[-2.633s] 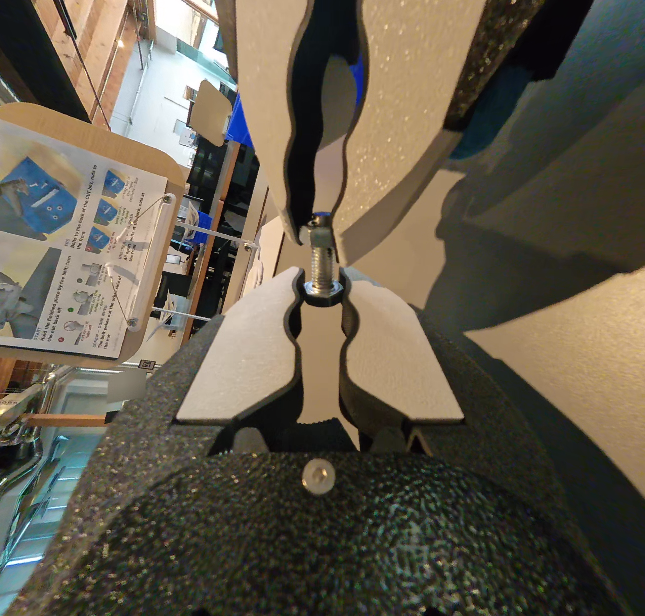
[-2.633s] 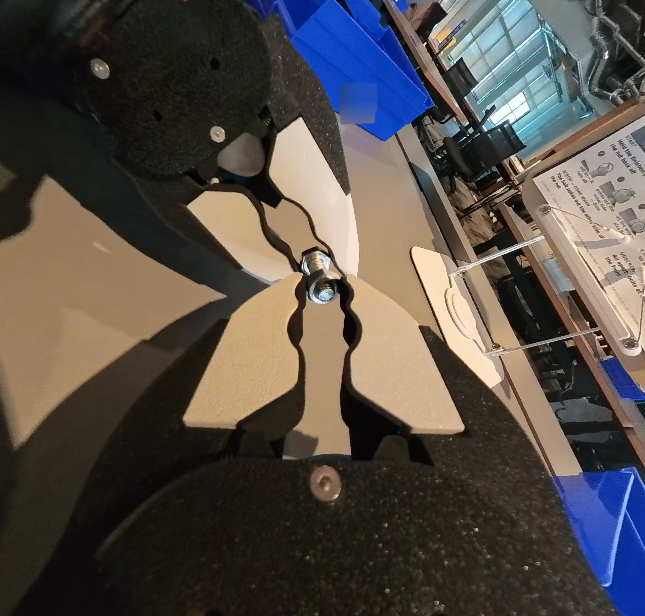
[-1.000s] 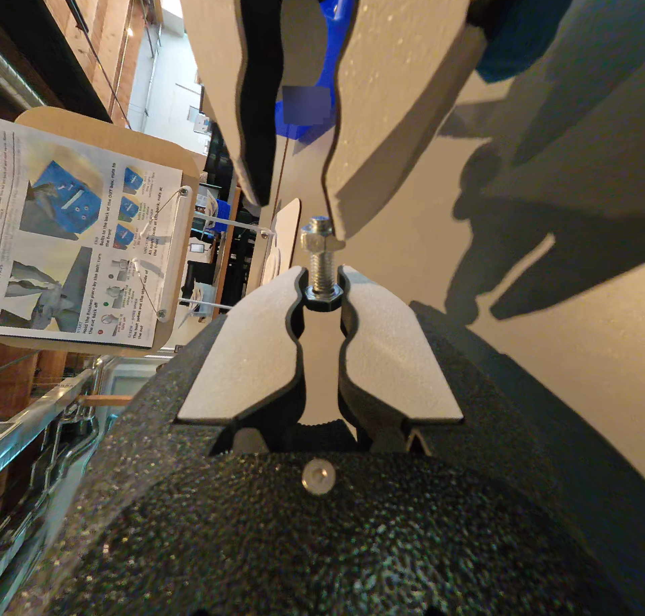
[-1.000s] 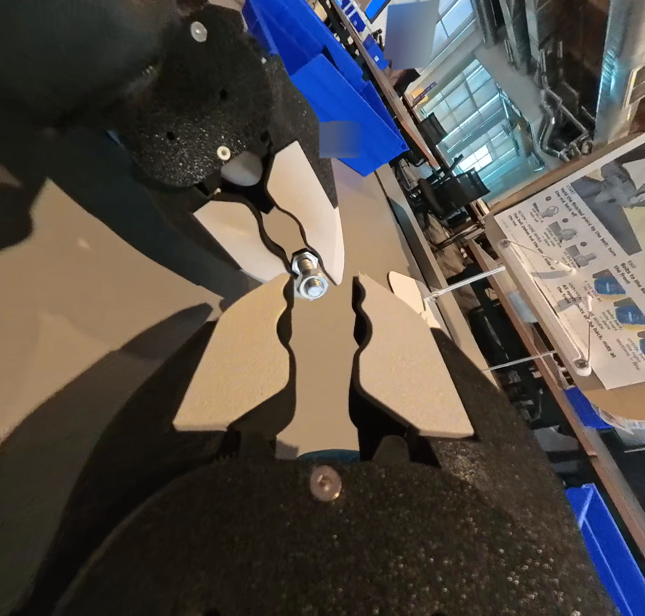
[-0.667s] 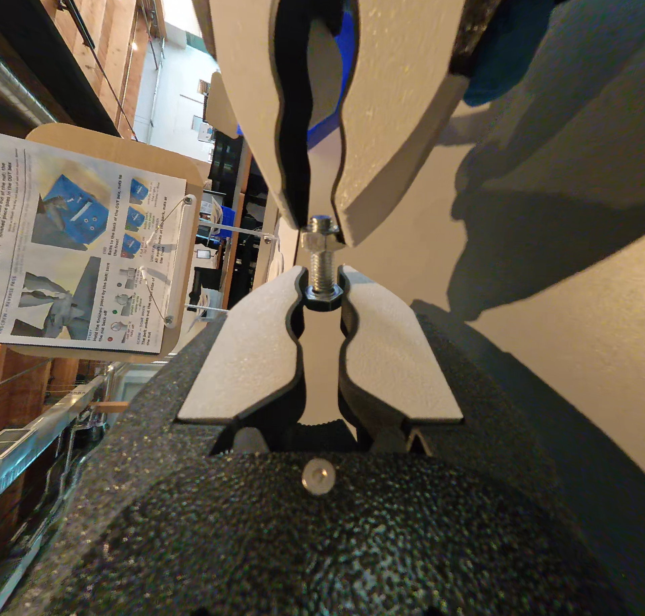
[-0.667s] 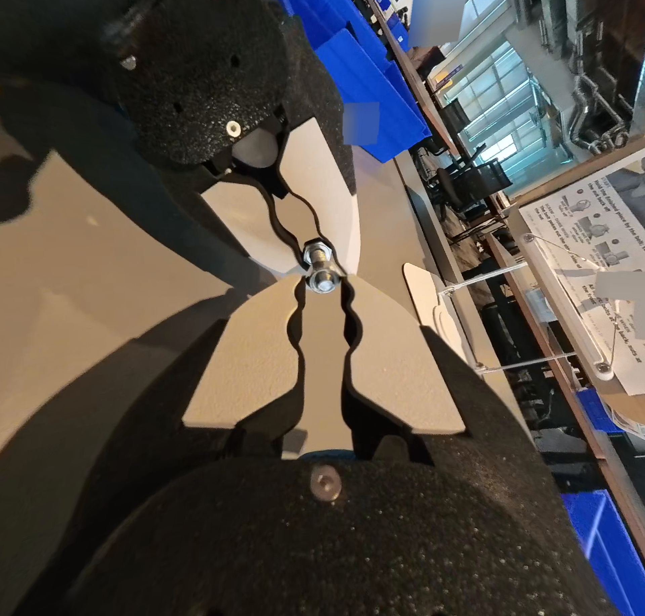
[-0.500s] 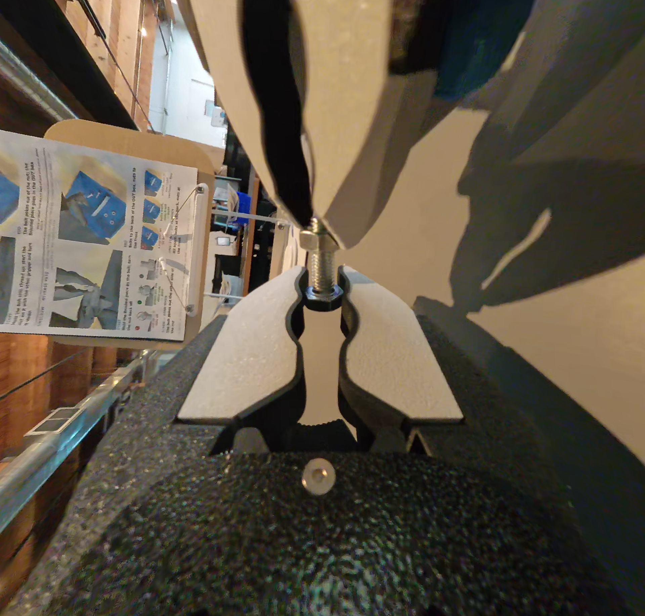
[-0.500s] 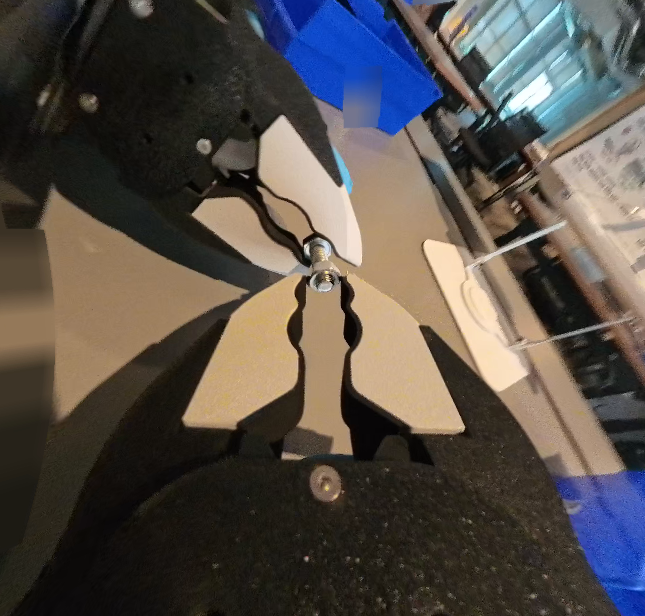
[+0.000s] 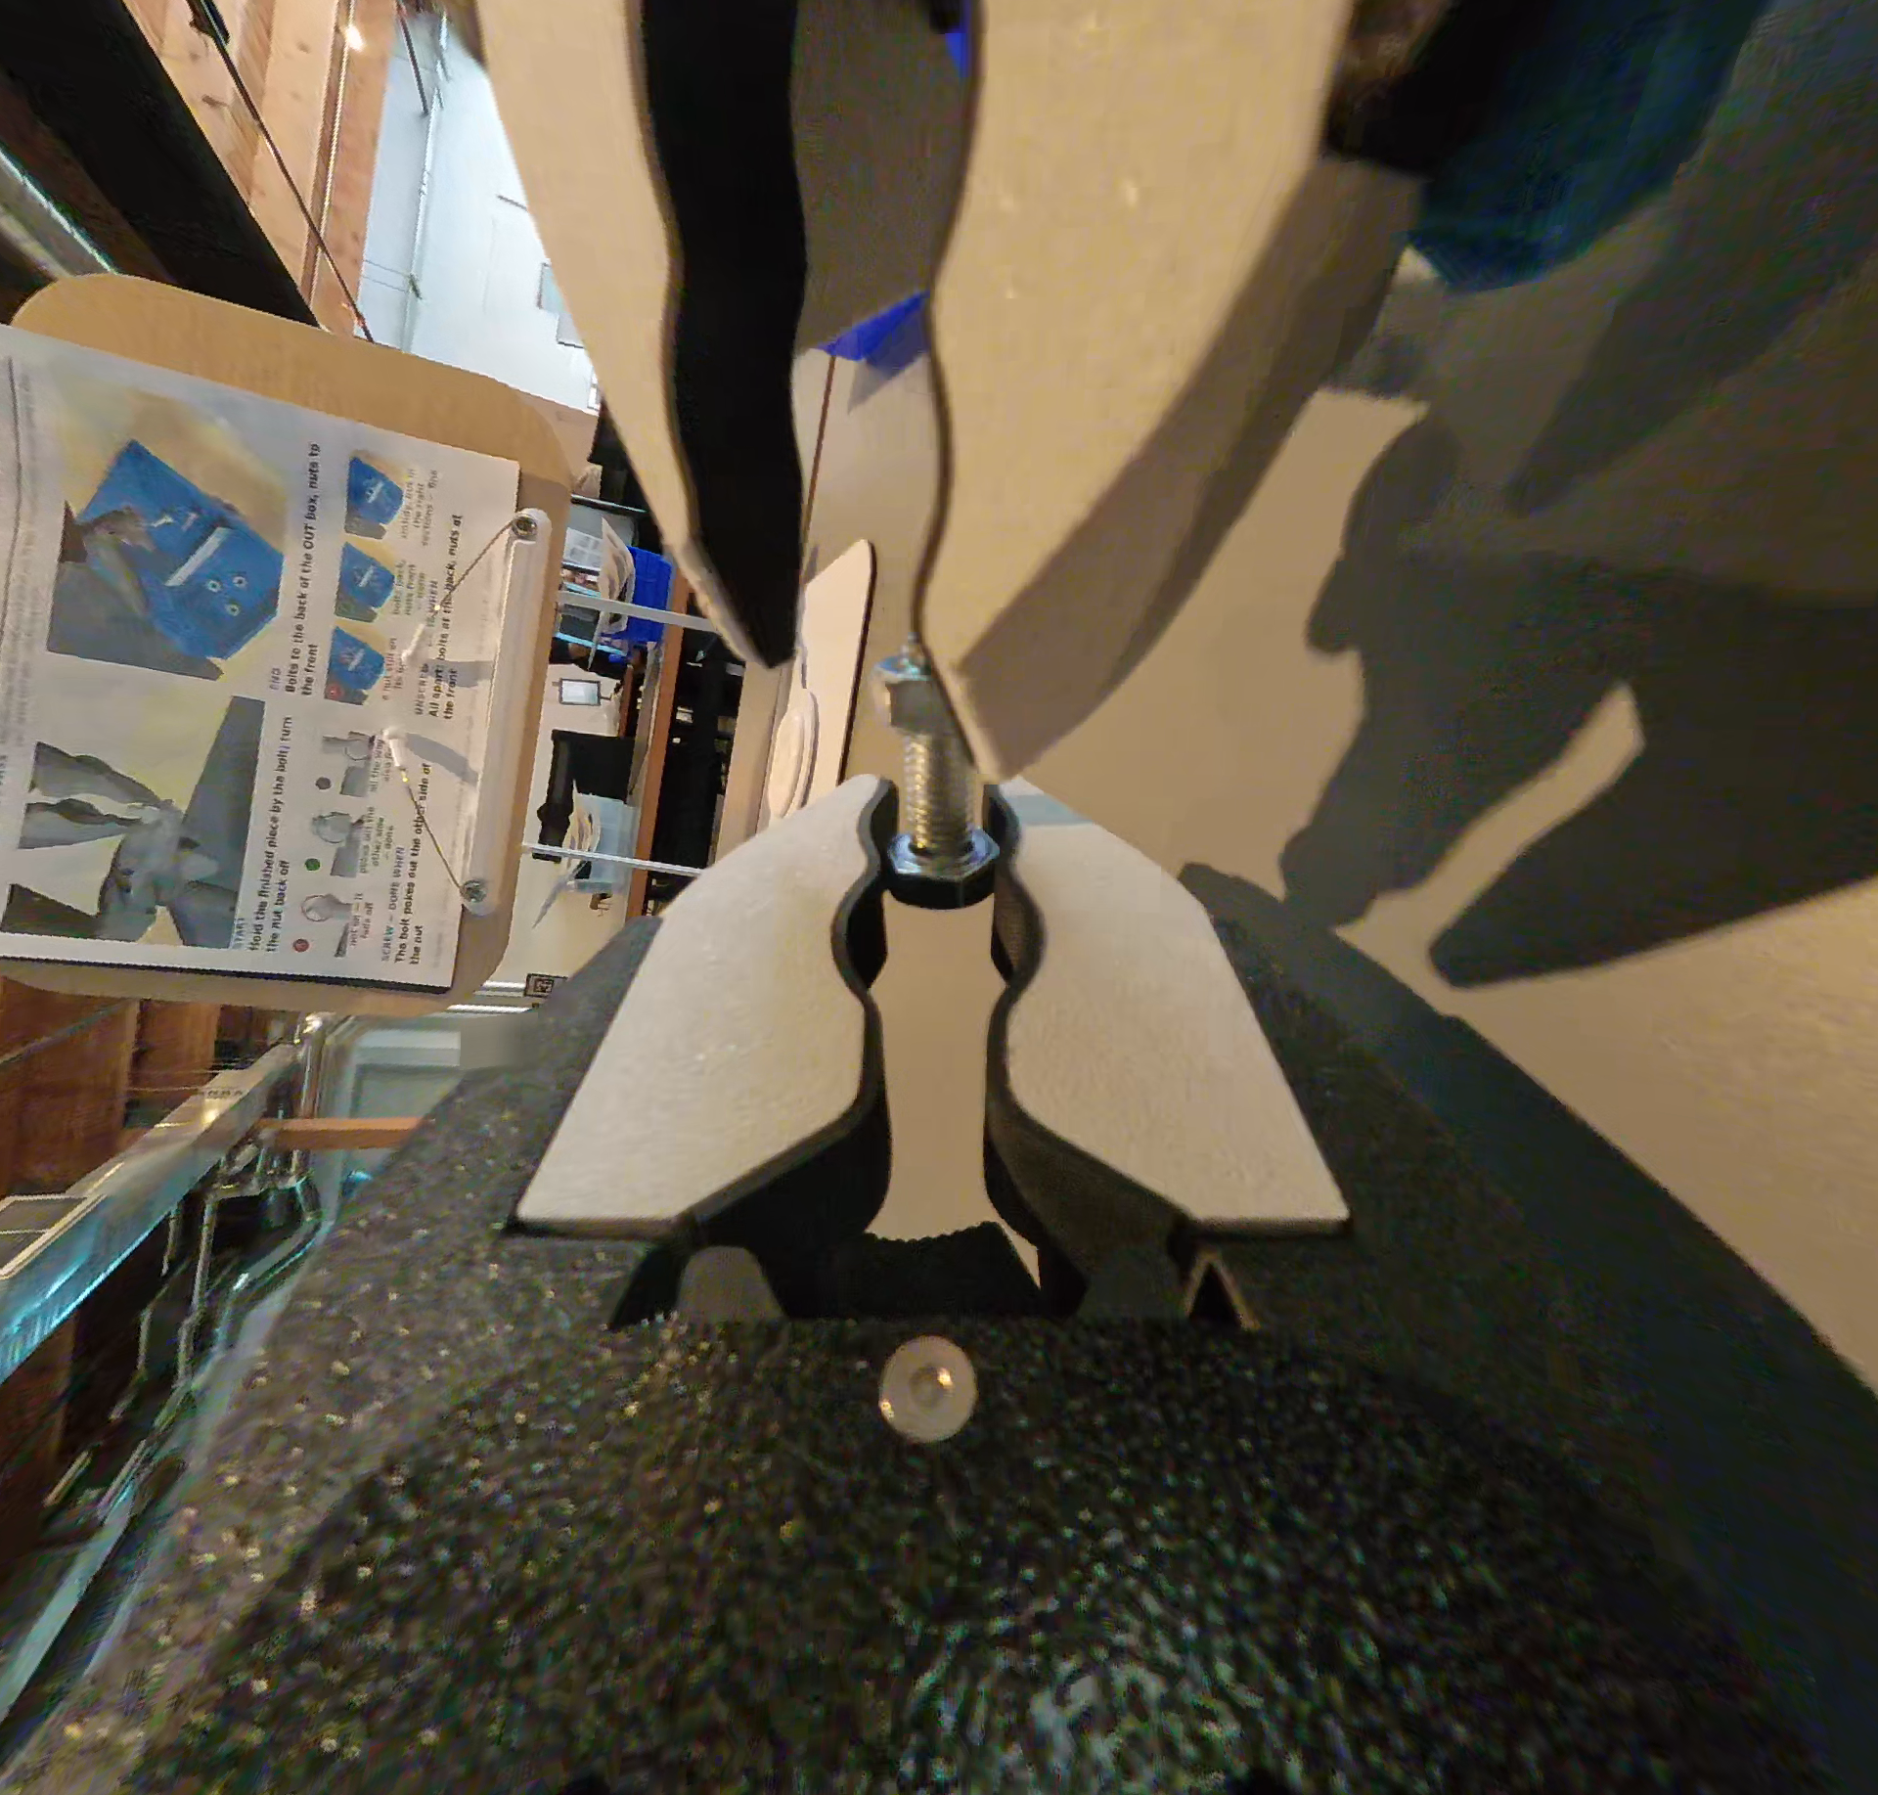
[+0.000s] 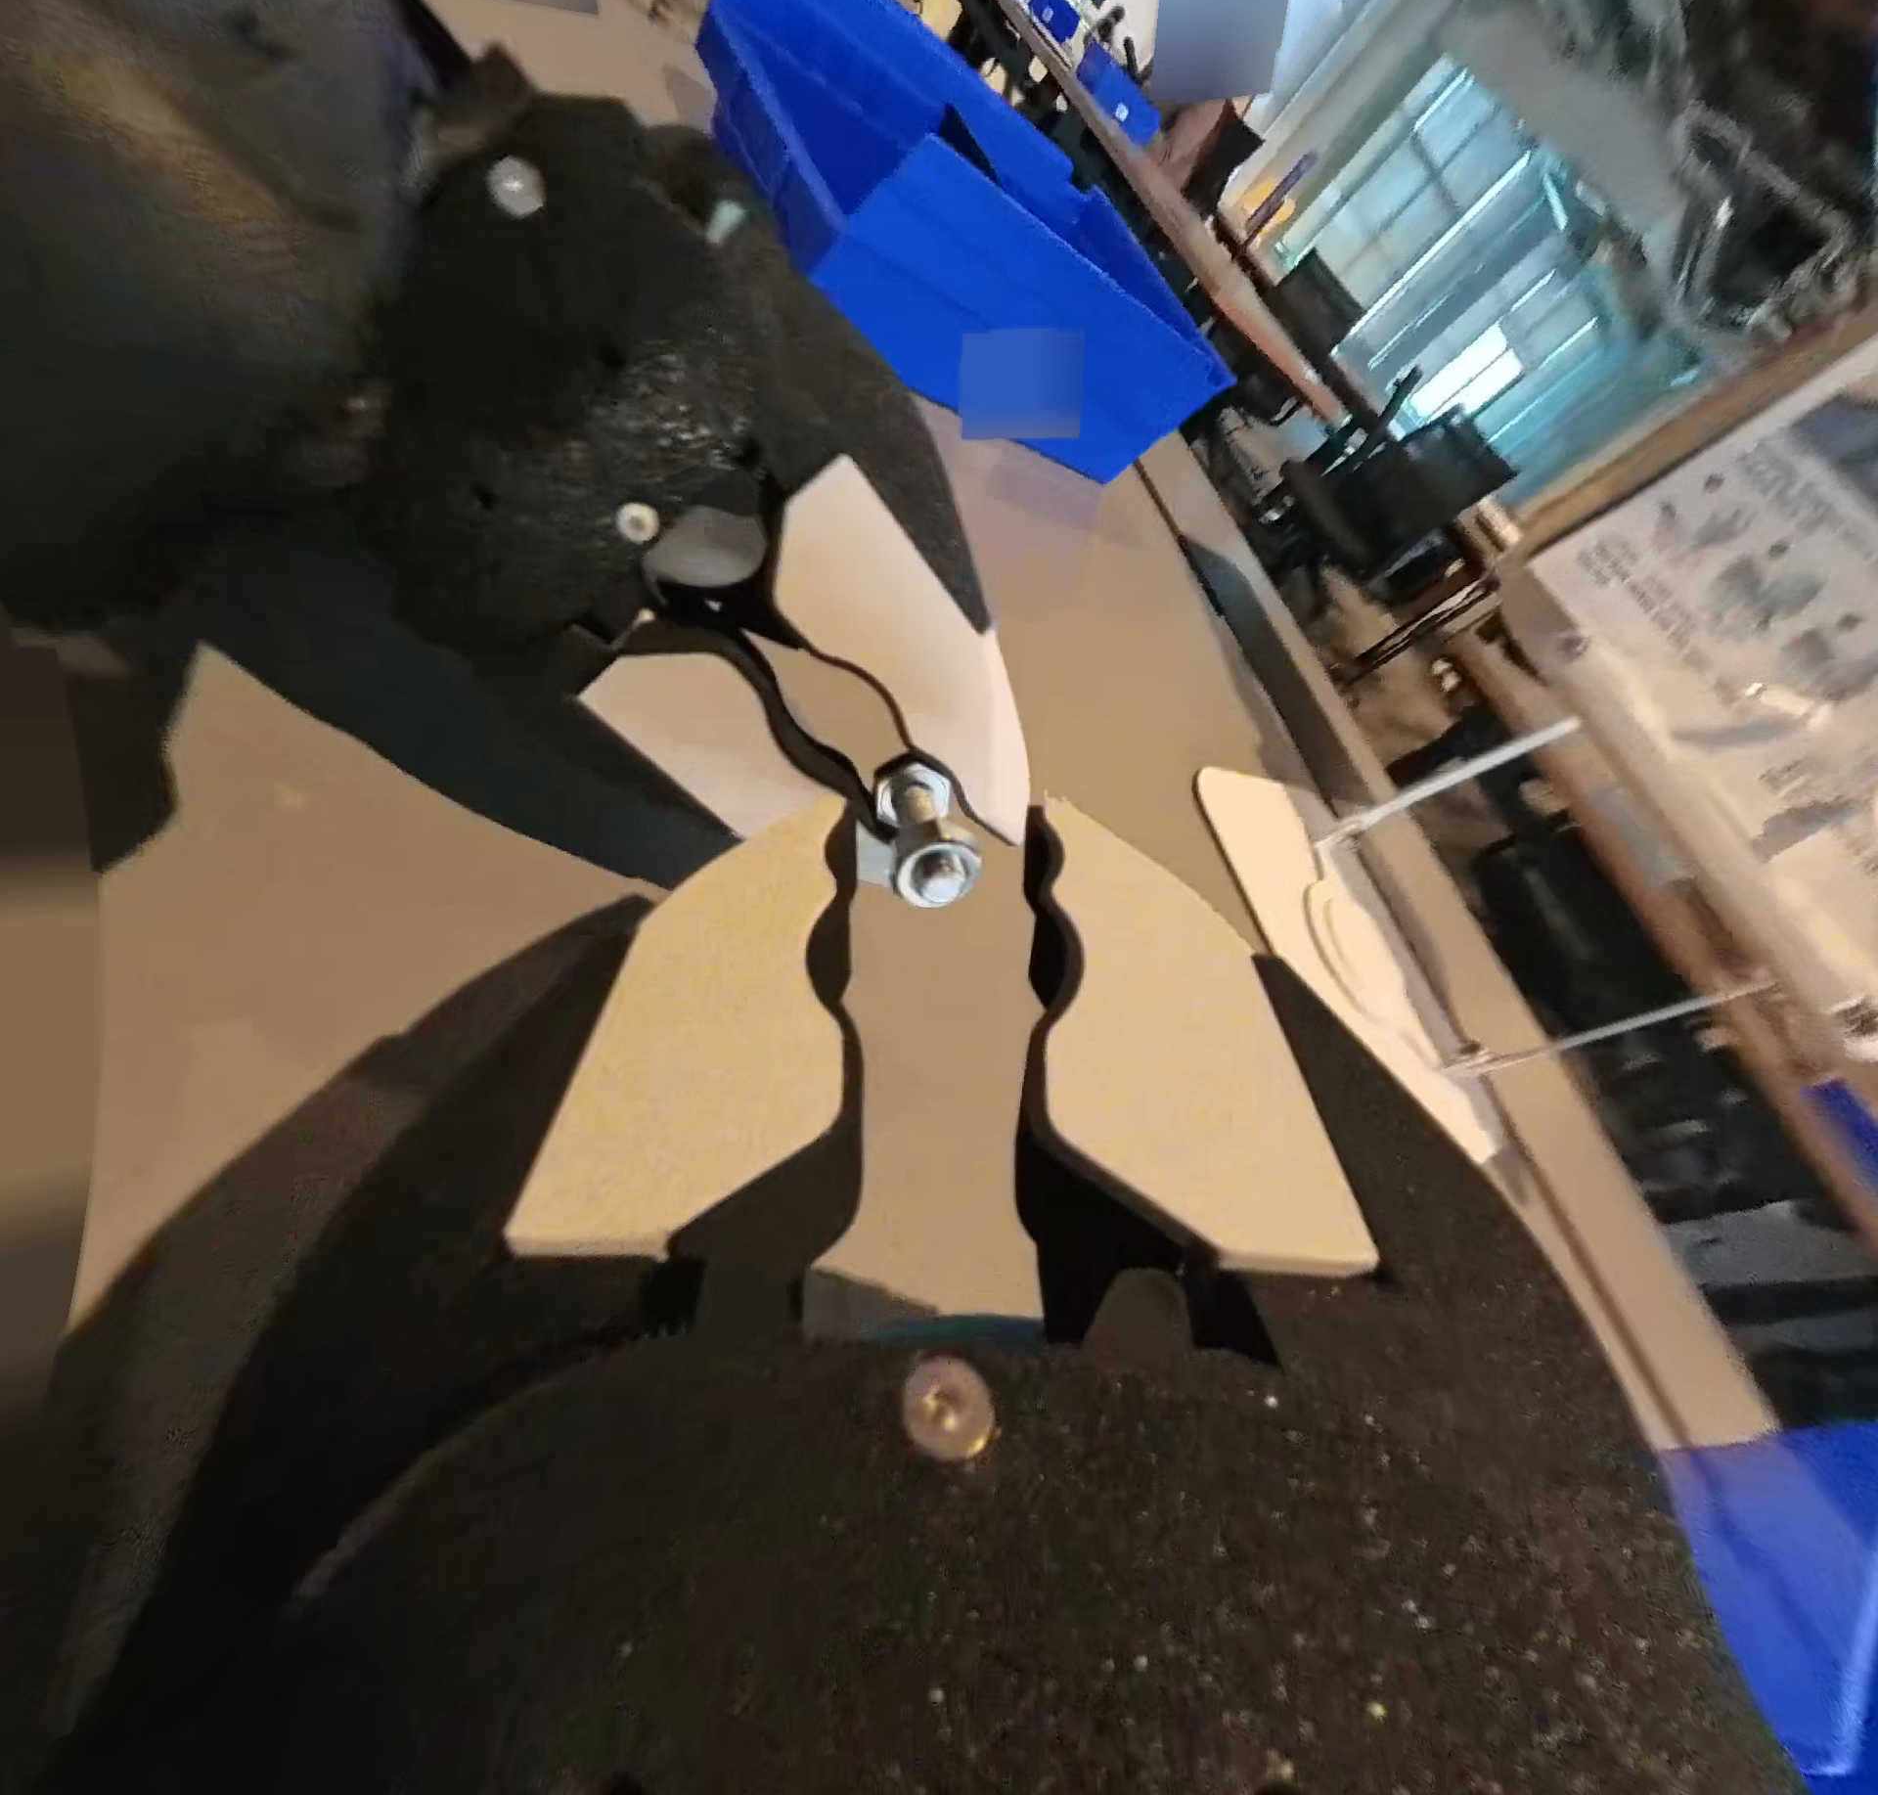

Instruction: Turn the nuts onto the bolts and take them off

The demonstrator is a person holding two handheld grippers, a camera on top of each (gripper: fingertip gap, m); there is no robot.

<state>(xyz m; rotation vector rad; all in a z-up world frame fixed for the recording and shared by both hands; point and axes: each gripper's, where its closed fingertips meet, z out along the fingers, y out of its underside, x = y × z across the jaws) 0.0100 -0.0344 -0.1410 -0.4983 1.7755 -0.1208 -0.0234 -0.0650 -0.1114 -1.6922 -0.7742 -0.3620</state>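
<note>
In the left wrist view my left gripper (image 9: pixel 933 811) is shut on the hex head (image 9: pixel 930 854) of a silver bolt (image 9: pixel 923 781). The bolt stands up from my fingertips. A silver nut (image 9: pixel 902 677) sits near its far end. The right gripper (image 9: pixel 864 689) comes in from above with its jaws apart, and one finger (image 9: pixel 1067 527) touches the nut. In the right wrist view my right gripper (image 10: pixel 940 816) is open around the nut (image 10: pixel 937 872), with a gap on the right side. The left gripper (image 10: pixel 915 801) holds the bolt (image 10: pixel 918 816) facing me.
A tan table (image 9: pixel 1524 1086) lies under both grippers. Blue bins (image 10: pixel 965 252) stand at its far side. A picture sheet on a board (image 9: pixel 254 649) hangs on a wire stand with a white base plate (image 10: pixel 1321 933). Metal shelving (image 9: pixel 122 1187) runs along the table edge. Some 5 centimetres of space lies between my two pairs of fingers.
Half a second ago the right gripper was shut on the nut; now its jaws have opened and it has rolled back. The left gripper still holds the bolt.
</note>
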